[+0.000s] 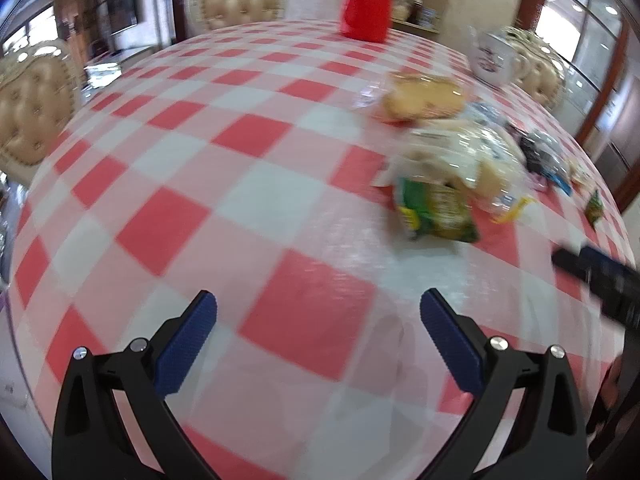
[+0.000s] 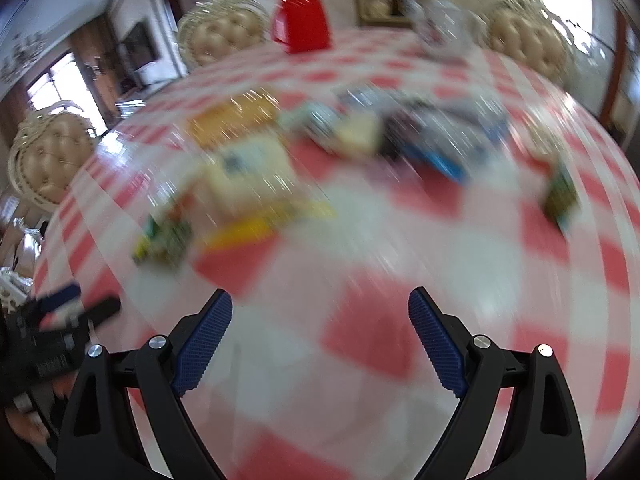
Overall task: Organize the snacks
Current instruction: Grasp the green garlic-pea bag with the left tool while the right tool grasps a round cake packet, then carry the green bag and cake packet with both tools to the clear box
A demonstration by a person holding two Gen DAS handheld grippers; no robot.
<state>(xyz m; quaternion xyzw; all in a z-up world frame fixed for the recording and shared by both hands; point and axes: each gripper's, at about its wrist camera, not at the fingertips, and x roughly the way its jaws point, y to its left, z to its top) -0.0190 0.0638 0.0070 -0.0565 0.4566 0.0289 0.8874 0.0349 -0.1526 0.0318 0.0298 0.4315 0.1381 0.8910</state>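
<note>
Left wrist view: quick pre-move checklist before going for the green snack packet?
1. Left tongs open and empty: ok, the blue pads are wide apart with only tablecloth between them.
2. Right tongs open and empty: ok, same state.
3. Green snack packet reachable: ok, it lies at the near edge of the snack pile, with bare checkered tablecloth in front of it.
4. Packet free of neighbours: not ok, a clear bag of pale snacks rests against its far side.
5. Arms clear of each other: cannot tell, the right tongs show at the left view's right edge, gap unclear.
6. Image sharpness: not ok, the right wrist view is heavily motion-blurred.
</note>
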